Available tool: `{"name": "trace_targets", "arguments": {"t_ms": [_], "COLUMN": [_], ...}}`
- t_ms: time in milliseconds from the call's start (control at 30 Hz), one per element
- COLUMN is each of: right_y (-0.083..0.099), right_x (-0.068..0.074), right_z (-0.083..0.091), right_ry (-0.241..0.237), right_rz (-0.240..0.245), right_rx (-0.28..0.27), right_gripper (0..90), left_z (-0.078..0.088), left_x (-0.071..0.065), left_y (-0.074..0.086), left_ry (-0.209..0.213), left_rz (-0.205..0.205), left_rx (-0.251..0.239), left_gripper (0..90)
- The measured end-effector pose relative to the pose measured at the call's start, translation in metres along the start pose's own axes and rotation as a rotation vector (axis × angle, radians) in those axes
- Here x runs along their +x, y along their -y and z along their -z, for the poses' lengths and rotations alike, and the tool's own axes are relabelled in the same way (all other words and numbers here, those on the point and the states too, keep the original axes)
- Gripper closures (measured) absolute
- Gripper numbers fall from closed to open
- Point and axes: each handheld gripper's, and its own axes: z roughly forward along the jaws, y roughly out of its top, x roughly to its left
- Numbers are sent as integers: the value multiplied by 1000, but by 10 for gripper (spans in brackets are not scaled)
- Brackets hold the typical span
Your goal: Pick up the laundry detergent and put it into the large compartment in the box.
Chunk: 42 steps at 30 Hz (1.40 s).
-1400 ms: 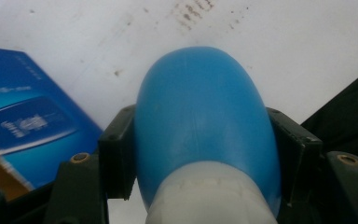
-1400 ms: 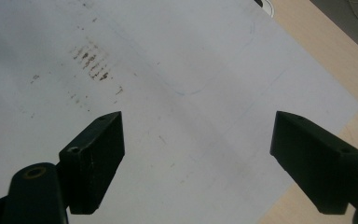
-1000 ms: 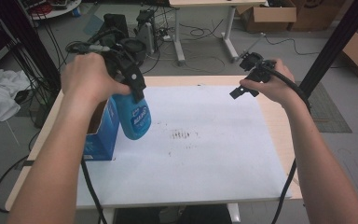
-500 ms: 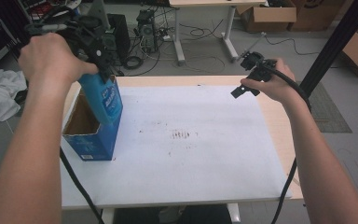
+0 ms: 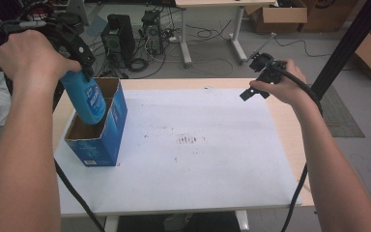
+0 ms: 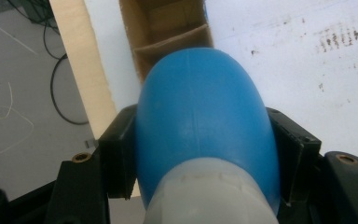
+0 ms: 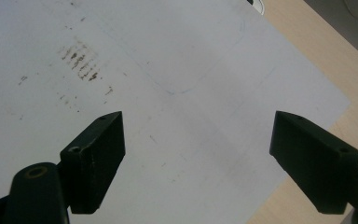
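Lowered into the box (image 5: 99,140), the blue bottle (image 5: 88,99) sits clamped in the left claw (image 6: 200,154); right claw (image 7: 198,158) gapes.

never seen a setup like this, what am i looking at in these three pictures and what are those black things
No robot here: a person stands at a table and holds a hand tool in each hand, each ending in two black jaws. The high view looks down from above the person. The other two pictures come from small cameras riding on the tools, looking out along their jaws.

The left gripper is clamped on a blue bottle, holding it tilted over an open blue cardboard box, bottom end at the opening. In the left gripper view the bottle sits between the jaws with the box's brown inside beyond it.

The right gripper is open and holds nothing, raised above the white sheet on the table. The sheet has brownish smudges.
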Motion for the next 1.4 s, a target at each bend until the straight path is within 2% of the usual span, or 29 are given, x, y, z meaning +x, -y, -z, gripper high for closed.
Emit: {"name": "trace_targets", "arguments": {"t_ms": [300,533,1067,1400], "right_y": [1,1,1,0], "right_x": [-2,-2,-2,0], "right_z": [-3,-7,-19,-19], "right_ry": [1,-2,-8,-7], "right_rz": [-7,-5,0,5], "right_rx": [10,13,30,34], "right_gripper": [178,178,178,178], "left_z": [-18,-38,-111,-145], "left_x": [9,11,17,13], "left_y": [-1,-3,-1,2], "left_ry": [0,-24,-9,-14], "left_rz": [22,25,25,22], "left_rx": [25,43,115,141], "left_gripper": [372,372,374,374]}}
